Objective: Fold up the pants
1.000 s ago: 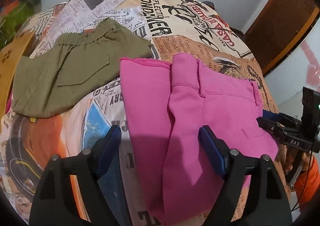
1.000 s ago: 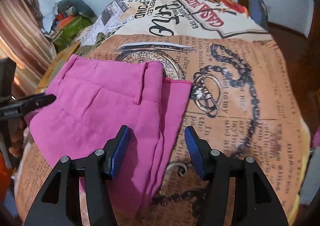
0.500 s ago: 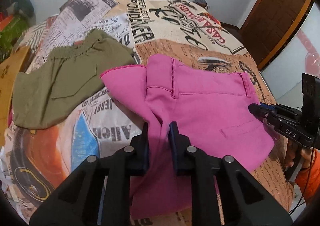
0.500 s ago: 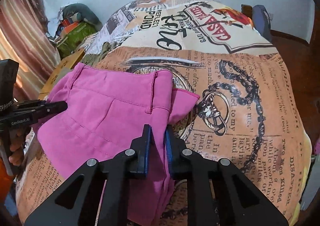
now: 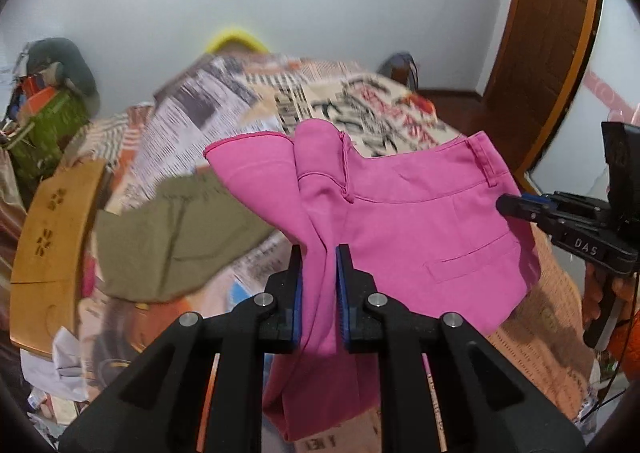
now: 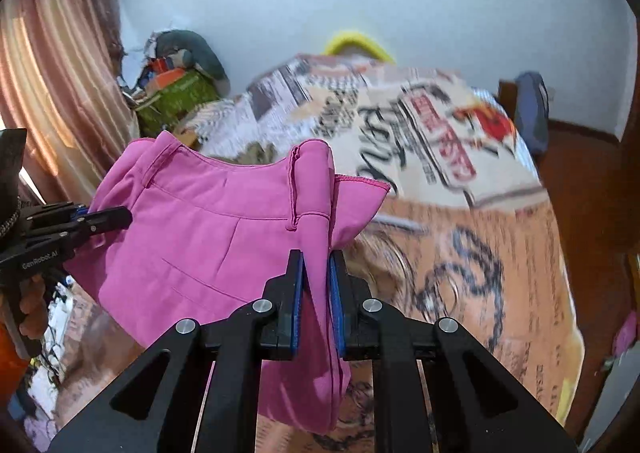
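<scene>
Both claws clamped on the pink pants [image 5: 420,229], one at each end of the waist region. Left claw [image 5: 319,293] pinches a bunched fold of fabric between its blue pads [image 5: 343,293]; left-claw jaws closing the last bit, cloth squeezed between them. Right claw [image 6: 316,297] likewise together on a fold near the belt loop, pads pressing cloth.

Pants are off the bed [image 6: 480,253], hanging between the two claws with the waistband stretched across and the rest drooping below. My read: two-point hold at the waist lets the garment hang flat and square up before it gets laid over for a fold. Pocket welt faces the left camera, so the back side is toward that claw.

Olive pants [image 5: 176,241] lie flat on the bed, left of and beyond the pink ones, apart from them. Probably next in queue or already done; can't tell.

Readable text:
- "DAS" on the right claw's body, seen at right edge of the left view.
- "GenRobot.AI" on the left claw's body, left edge of the right view.
- Bedsheet [image 5: 224,121] is newspaper-print, lettering too motion-blurred to read reliably.

Wooden board [image 5: 52,237] with cut-outs sits at the bed's left edge.
</scene>
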Demonstrator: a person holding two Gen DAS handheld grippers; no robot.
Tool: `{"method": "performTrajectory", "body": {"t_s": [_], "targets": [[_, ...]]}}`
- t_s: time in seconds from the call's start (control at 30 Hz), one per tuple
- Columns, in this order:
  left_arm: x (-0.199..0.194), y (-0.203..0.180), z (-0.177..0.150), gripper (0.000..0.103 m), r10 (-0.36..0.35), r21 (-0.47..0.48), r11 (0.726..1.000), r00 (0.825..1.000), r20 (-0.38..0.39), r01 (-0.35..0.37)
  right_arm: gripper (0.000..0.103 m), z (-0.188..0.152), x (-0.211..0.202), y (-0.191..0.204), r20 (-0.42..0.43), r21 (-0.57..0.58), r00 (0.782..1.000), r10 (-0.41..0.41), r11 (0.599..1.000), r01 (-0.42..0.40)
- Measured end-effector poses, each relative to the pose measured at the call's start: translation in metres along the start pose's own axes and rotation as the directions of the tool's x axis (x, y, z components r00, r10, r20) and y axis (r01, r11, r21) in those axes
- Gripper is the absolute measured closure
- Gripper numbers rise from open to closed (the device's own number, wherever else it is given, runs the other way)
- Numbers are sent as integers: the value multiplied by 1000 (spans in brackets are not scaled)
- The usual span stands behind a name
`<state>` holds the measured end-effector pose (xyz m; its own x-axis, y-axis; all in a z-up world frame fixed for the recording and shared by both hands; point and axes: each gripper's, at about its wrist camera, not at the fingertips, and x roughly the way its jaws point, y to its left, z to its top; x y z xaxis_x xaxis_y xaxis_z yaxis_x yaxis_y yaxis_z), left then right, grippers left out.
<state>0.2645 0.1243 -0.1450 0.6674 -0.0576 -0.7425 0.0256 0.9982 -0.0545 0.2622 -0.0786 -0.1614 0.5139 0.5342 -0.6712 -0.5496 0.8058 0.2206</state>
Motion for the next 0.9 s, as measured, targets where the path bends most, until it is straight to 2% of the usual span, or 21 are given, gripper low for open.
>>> {"method": "performTrajectory", "body": {"t_s": [0.27,0.5,0.63,0.9], "targets": [[-50,48,23,89,68,-50,997,991,113,-63,92,55,-3,54,87,-105,995,45,994,-36],[-59,100,38,89,119,-129,986,986,116,-104,92,88,32,86,74,-133,994,77,989,-67],[-46,133,42,89,137,-168,979,986,95,-120,92,97,64,99,50,-146,995,88,986,-80],[15,185,36,89,140,-207,968,990,-6,-138,92,103,134,112,-1,-167,997,79,983,-78]]}}
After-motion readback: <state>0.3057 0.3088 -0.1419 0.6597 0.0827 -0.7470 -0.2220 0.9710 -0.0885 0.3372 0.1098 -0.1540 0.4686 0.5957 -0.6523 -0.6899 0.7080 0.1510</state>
